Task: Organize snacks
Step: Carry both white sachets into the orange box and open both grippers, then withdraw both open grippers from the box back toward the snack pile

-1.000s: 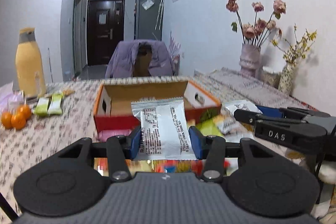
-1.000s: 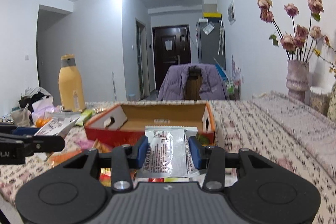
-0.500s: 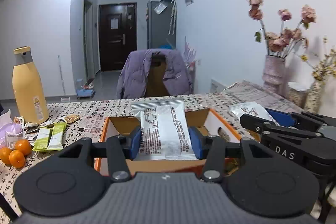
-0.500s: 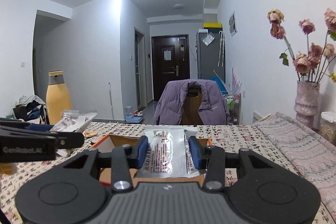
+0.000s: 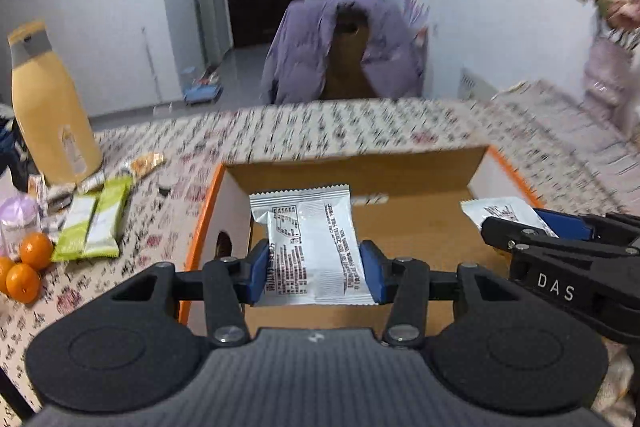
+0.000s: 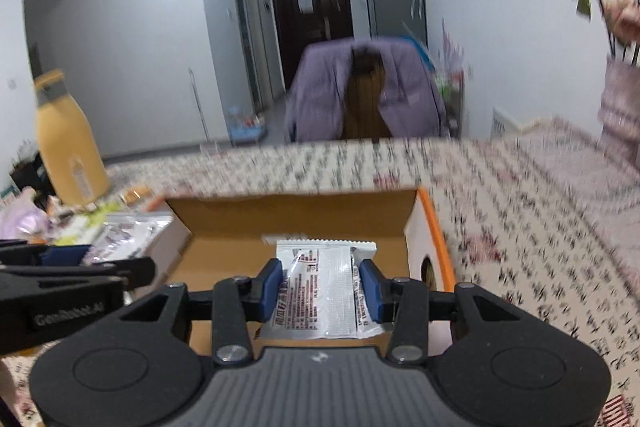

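- Your left gripper (image 5: 314, 269) is clenched on a white packet (image 5: 310, 247); the blue pads press its two long sides, so it stands on end with the crimped top free.
- Your right gripper (image 6: 320, 289) is clamped the same way on a silver packet (image 6: 326, 291), which bows slightly between the pads.
- Both packets hang over the open box (image 5: 404, 163), not yet on its floor. In the left view the white packet sits toward the box's 9 o'clock wall; in the right view the silver one is at the 3 o'clock end.
- This side-by-side carry appears meant to lay two packets down in one pass without overlap.
- In the left view the right gripper shows at 3 o'clock, near but apart from the left one.
- The box floor looks bare apart from a pale strip by the far wall; what that is cannot be told.
- Outside the box, at 9 o'clock in the left view, lie green packets (image 5: 94, 223) and oranges (image 5: 24, 267), with a yellow bottle (image 5: 50, 111) at 10 o'clock.
- Judgement: sorting is at an early stage. Lower both before letting go; an upright packet may tip.
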A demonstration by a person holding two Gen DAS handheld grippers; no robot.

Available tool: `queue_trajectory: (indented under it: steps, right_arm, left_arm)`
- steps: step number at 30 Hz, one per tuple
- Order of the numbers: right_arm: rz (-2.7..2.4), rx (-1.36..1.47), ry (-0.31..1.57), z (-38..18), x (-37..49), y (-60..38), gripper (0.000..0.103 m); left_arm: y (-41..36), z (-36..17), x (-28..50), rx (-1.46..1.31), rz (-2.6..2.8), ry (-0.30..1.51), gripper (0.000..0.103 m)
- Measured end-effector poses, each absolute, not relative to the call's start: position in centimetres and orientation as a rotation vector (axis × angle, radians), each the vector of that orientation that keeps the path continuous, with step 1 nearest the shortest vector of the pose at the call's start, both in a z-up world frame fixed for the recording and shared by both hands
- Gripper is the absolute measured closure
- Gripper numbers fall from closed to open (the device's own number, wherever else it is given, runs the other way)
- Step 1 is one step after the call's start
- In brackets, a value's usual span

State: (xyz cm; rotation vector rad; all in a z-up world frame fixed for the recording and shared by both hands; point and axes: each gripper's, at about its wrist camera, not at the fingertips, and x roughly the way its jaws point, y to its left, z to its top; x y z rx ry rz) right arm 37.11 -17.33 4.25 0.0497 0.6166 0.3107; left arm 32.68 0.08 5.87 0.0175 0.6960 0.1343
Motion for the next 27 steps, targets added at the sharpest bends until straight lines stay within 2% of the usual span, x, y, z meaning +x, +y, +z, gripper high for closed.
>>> queue_trajectory:
  steps: [8,10,11,12,13,14,15,17,19,27]
  right_arm:
    - [0.298,0.018,0.738,0.2,39.2,-16.8,0.059]
    - [0.306,0.013,0.742,0.0,39.1,-16.7,0.06]
    - [0.31,0.013,0.741,0.0,39.0,-16.7,0.056]
    - [0.311,0.019,0.74,0.0,38.9,-16.8,0.046]
    - [0.311,0.025,0.736,0.0,38.8,-17.0,0.04]
    - [0.31,0.029,0.73,0.1,38.7,-17.2,0.027]
    - [0.31,0.036,0.721,0.3,38.5,-17.3,0.017]
    - [0.314,0.057,0.7,0.6,37.9,-18.0,0.01]
    - [0.318,0.072,0.685,0.9,37.4,-18.5,0.0]
    - [0.31,0.09,0.607,2.6,34.9,-20.1,0.0]
  left_arm:
    - [1.4,2.7,34.5,-0.003,0.156,0.799,0.053]
    - [1.4,2.5,34.6,-0.01,0.155,0.802,0.049]
    - [1.5,2.5,34.6,-0.012,0.156,0.799,0.044]
    - [1.6,2.6,34.5,-0.015,0.156,0.793,0.038]
    - [1.6,2.7,34.3,-0.021,0.157,0.783,0.023]
    - [1.8,2.9,34.1,-0.029,0.161,0.768,0.015]
    - [1.8,3.0,33.8,-0.034,0.161,0.752,0.014]
    - [2.1,3.4,33.2,-0.059,0.148,0.718,0.0]
    - [2.4,3.9,32.6,-0.086,0.155,0.687,0.0]
    - [2.8,5.5,30.1,-0.118,0.139,0.604,0.0]
